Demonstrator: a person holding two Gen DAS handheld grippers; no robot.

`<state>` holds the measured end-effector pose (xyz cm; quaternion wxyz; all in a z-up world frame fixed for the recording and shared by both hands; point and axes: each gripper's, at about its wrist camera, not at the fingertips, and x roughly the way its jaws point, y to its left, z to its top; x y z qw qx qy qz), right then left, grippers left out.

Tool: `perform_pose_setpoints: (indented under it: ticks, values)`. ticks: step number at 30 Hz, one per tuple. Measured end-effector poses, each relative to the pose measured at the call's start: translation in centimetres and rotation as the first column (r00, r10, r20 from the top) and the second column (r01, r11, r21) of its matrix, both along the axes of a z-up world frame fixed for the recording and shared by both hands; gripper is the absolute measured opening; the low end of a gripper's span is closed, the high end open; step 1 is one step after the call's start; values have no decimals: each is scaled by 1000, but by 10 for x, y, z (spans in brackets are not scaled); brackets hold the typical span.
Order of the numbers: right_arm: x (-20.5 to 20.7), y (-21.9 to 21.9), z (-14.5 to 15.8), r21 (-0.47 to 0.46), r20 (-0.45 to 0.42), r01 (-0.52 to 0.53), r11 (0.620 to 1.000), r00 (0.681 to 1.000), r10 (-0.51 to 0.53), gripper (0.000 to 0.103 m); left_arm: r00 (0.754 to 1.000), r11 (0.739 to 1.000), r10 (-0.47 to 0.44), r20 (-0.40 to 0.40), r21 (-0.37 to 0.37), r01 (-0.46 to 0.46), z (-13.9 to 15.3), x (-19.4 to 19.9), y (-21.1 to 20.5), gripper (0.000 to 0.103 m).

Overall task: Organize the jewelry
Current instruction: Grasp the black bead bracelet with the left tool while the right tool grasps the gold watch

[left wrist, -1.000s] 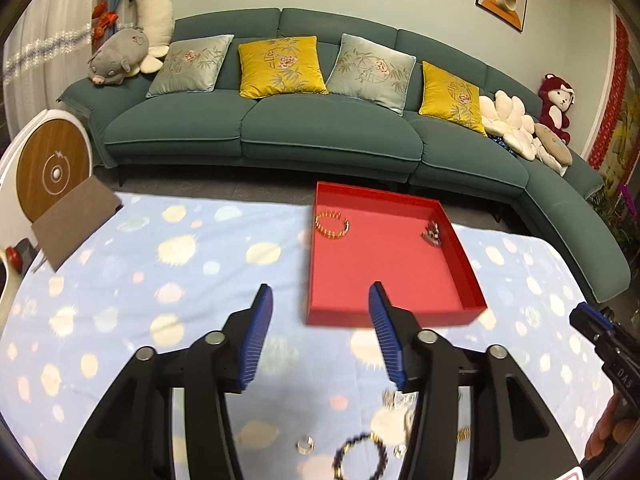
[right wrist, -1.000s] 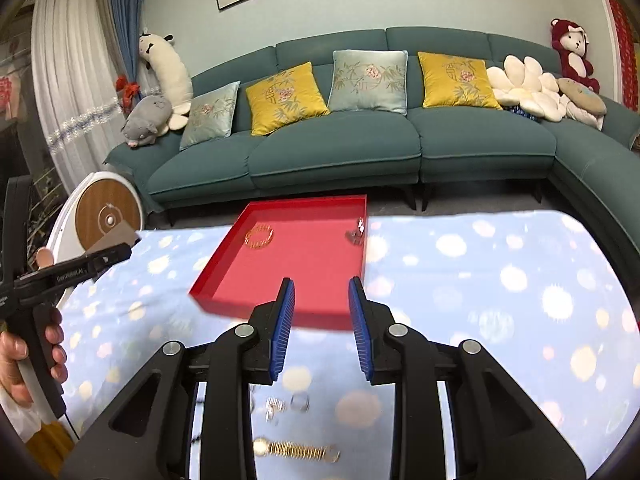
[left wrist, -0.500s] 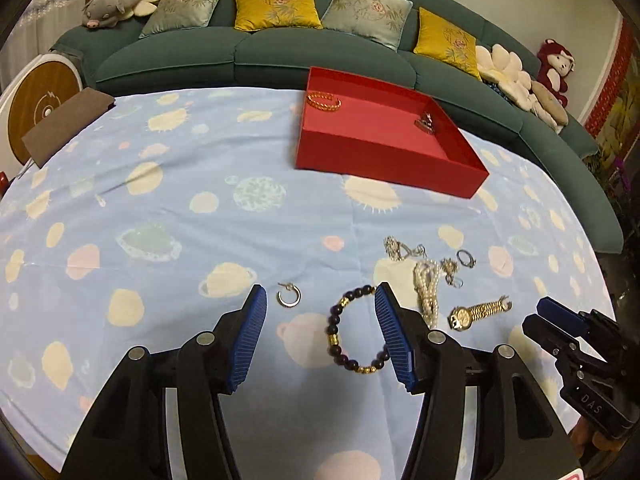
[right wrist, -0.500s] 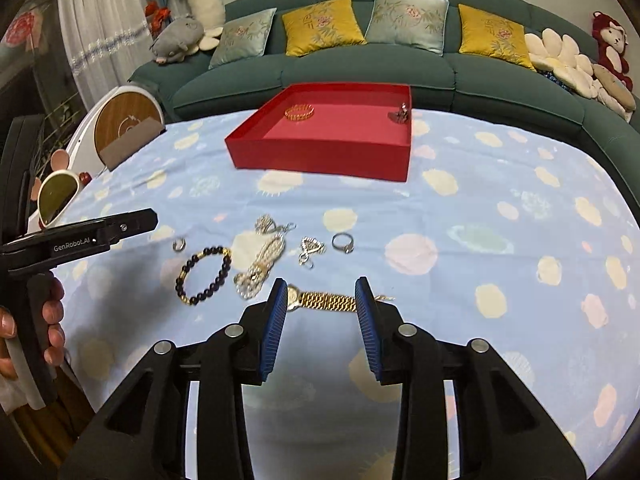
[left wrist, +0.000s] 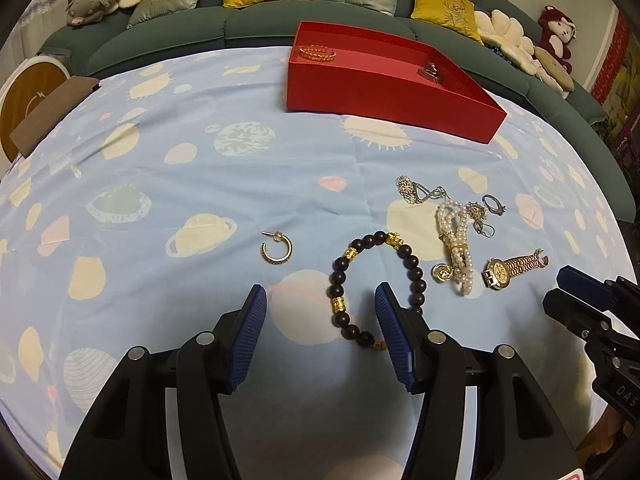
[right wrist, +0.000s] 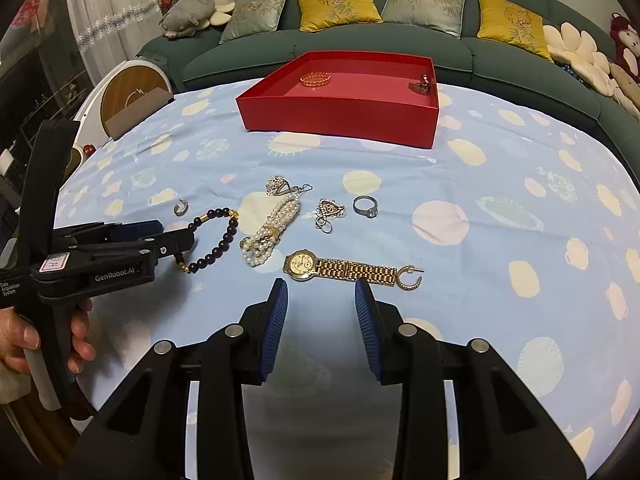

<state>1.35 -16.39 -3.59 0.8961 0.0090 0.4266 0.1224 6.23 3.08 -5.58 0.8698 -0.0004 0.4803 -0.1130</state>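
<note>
Loose jewelry lies on the blue patterned cloth [left wrist: 200, 184]. A dark bead bracelet [left wrist: 337, 278] has its near side between the fingers of my open left gripper [left wrist: 320, 300], pads apart from it. A gold hoop earring [left wrist: 276, 261] lies to its left, a pearl bracelet [left wrist: 456, 240] and a gold watch [left wrist: 498, 272] to its right. My right gripper [right wrist: 320, 292] stands open just short of the watch [right wrist: 304, 266], nothing between its fingers. A second hoop earring [right wrist: 408, 280] touches the watch band's end. The red tray [right wrist: 340, 114] behind holds a gold bracelet [right wrist: 315, 79] and a small dark piece [right wrist: 421, 85].
A silver ring [right wrist: 365, 205], a triangular pendant [right wrist: 330, 210] and a silver brooch [right wrist: 280, 187] lie mid-table. A green sofa [right wrist: 400, 52] with cushions curves behind. A round wooden-faced device [right wrist: 128, 100] stands at the left edge. A hand [right wrist: 24, 336] holds the left gripper [right wrist: 176, 240].
Both grippers have come down and tilted toward the table, so the loose jewelry now fills the views. The right jaws stand slightly wider than a second ago.
</note>
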Motion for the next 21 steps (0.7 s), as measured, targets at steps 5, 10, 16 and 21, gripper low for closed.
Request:
perform_pose_setpoints:
  ticks: [5, 10, 16, 21]
  values:
    - [6, 3, -6, -26, -7, -8, 1000, 1000, 8, 34, 999, 998, -39, 30, 46, 37, -1, -2, -12, 50]
    - [18, 16, -15, -91, -21, -127, 988, 992, 126, 39, 997, 996, -74, 27, 46, 73, 0, -1, -15, 8]
    - [28, 33, -17, -191, -9, -315, 930, 948, 319, 43, 997, 998, -71, 9, 5, 70, 3, 0, -9, 5]
    - [38, 30, -20, -180, -22, -362, 915, 931, 364, 43, 998, 998, -67, 16, -21, 67, 11, -1, -2, 5]
